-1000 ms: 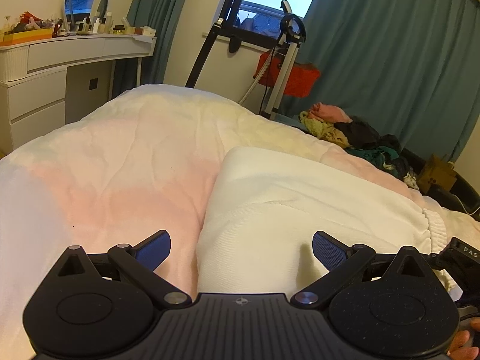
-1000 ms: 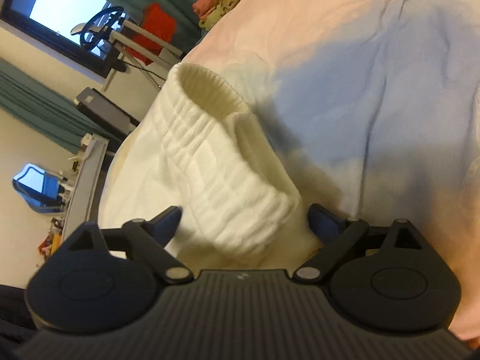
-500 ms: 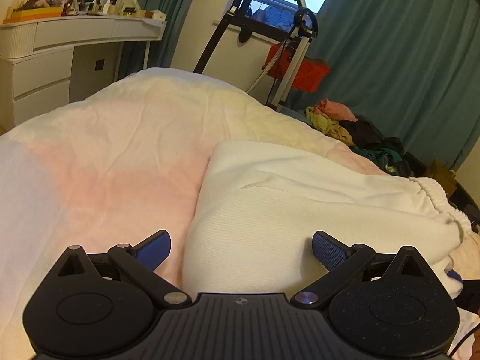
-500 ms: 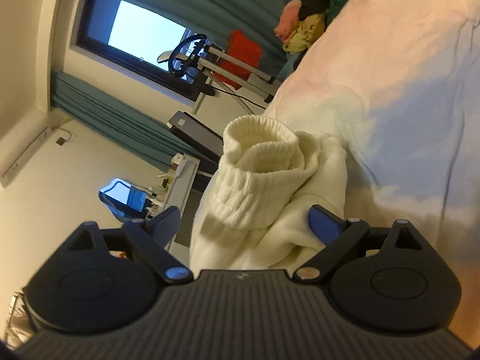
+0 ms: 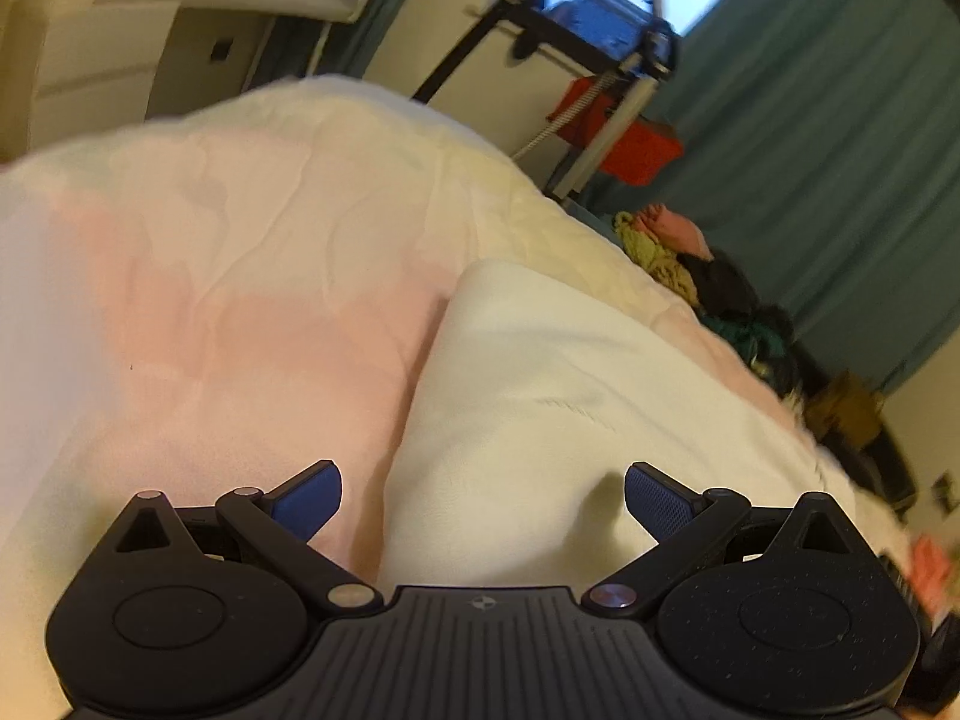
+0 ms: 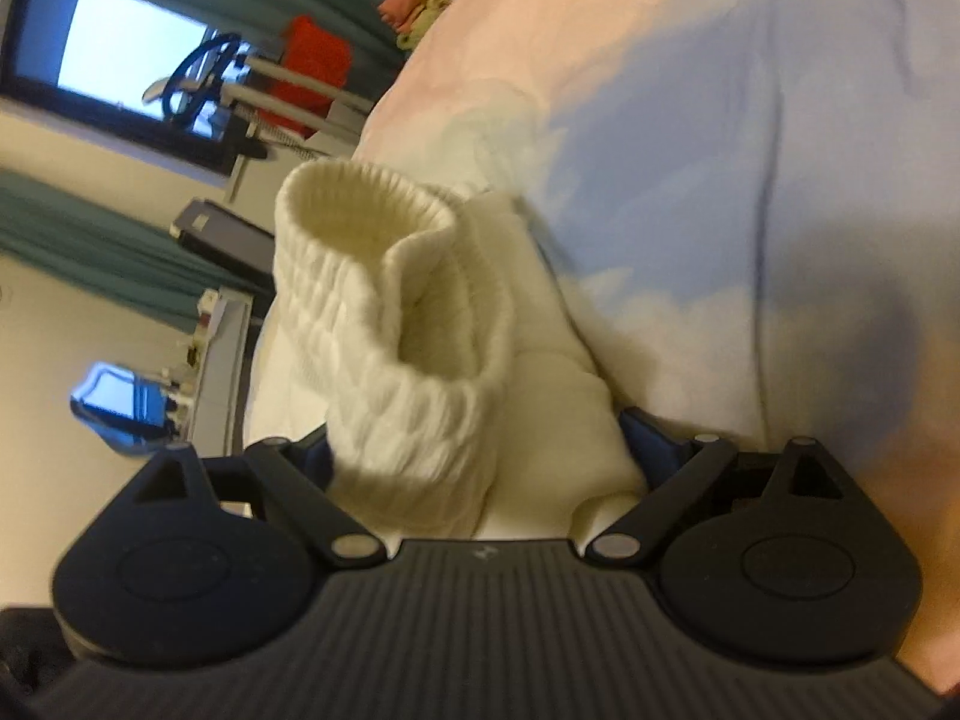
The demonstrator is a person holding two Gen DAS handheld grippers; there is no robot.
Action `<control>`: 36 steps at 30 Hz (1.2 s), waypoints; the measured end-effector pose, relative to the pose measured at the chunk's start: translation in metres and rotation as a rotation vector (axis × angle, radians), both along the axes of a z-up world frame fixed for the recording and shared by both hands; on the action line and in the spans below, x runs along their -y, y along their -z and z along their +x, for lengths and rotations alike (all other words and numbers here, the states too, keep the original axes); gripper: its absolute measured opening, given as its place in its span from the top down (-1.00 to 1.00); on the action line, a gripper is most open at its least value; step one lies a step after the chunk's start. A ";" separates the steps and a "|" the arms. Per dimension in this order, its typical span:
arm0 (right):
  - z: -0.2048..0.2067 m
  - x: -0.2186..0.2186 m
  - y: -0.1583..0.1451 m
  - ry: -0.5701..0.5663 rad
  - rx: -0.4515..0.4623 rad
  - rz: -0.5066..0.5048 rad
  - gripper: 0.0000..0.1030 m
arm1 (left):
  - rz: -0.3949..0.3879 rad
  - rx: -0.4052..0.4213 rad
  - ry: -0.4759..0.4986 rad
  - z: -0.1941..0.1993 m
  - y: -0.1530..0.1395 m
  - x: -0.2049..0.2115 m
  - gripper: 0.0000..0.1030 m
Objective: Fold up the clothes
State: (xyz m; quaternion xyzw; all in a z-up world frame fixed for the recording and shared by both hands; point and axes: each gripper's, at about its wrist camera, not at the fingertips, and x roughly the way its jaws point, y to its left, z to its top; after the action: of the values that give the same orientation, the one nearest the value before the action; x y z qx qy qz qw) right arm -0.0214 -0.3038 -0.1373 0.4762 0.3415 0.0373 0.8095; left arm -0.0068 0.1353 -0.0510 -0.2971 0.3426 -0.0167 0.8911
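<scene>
A cream white garment (image 5: pixel 540 396) lies on the bed, its near edge between my left gripper's (image 5: pixel 483 501) wide-open blue fingers, which do not touch it. In the right wrist view the garment's ribbed elastic waistband (image 6: pixel 384 336) bunches up between my right gripper's (image 6: pixel 480 450) fingers. The right jaws stand wide with cloth filling the gap, and the blue pads are mostly hidden by it. Whether they press on the cloth does not show.
The bed has a pink, white and pale blue cover (image 5: pixel 228 276). A pile of other clothes (image 5: pixel 708 276) lies at the bed's far edge. A white dresser (image 5: pixel 120 54), a black frame with a red bag (image 5: pixel 624 138) and teal curtains (image 5: pixel 840 120) stand behind.
The left view has tilted and come closer over the garment's near edge. The right gripper has swung, and the ribbed waistband now sits deeper between its fingers.
</scene>
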 end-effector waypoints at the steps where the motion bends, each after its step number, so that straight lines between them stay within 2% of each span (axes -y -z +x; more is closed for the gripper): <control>1: -0.001 -0.001 -0.006 -0.010 0.029 -0.011 -0.85 | -0.034 -0.012 -0.010 0.003 0.003 -0.005 -0.97; 5: -0.011 -0.001 -0.026 -0.045 0.165 0.017 -0.84 | -0.160 -0.082 0.002 0.015 0.022 -0.018 -0.97; 7: -0.009 -0.004 -0.024 -0.073 0.149 -0.034 -0.84 | -0.211 -0.096 0.002 0.019 0.030 -0.022 -0.97; 8: -0.006 -0.006 -0.019 -0.081 0.117 -0.062 -0.84 | -0.227 -0.094 0.006 0.020 0.031 -0.023 -0.97; 10: -0.001 -0.010 -0.005 -0.075 0.039 -0.109 -0.71 | -0.260 -0.089 0.032 0.024 0.034 -0.024 -0.95; 12: 0.000 -0.013 0.001 -0.055 0.011 -0.125 -0.62 | -0.304 -0.087 0.056 0.027 0.040 -0.023 -0.86; 14: -0.005 -0.014 -0.003 -0.036 0.016 -0.143 -0.42 | -0.338 -0.088 0.054 0.030 0.044 -0.024 -0.67; 16: -0.012 -0.015 -0.012 -0.026 0.048 -0.160 -0.13 | -0.348 -0.094 0.048 0.032 0.047 -0.025 -0.56; 19: -0.026 -0.016 -0.027 -0.003 0.104 -0.149 0.07 | -0.359 -0.072 0.045 0.031 0.046 -0.028 -0.28; 23: -0.043 -0.020 -0.048 0.020 0.169 -0.140 0.17 | -0.353 0.019 0.092 0.027 0.035 -0.033 0.13; 25: -0.055 -0.022 -0.061 0.034 0.198 -0.146 0.19 | -0.346 0.060 0.127 0.026 0.028 -0.032 0.22; 27: -0.068 -0.020 -0.074 0.052 0.222 -0.146 0.20 | -0.359 0.090 0.159 0.026 0.021 -0.032 0.26; 30: -0.066 -0.016 -0.093 0.081 0.255 -0.143 0.21 | -0.352 0.128 0.212 0.027 0.004 -0.021 0.30; 34: -0.060 0.011 -0.113 0.127 0.284 -0.118 0.21 | -0.315 0.144 0.279 0.044 -0.024 0.017 0.31; 36: -0.056 0.033 -0.122 0.153 0.294 -0.106 0.21 | -0.324 0.142 0.303 0.062 -0.035 0.042 0.31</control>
State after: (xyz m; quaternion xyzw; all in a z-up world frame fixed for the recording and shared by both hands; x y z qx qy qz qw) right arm -0.0769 -0.3367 -0.0154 0.4470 0.1835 0.0267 0.8751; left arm 0.0550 0.0929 -0.0158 -0.3796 0.3124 -0.2260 0.8409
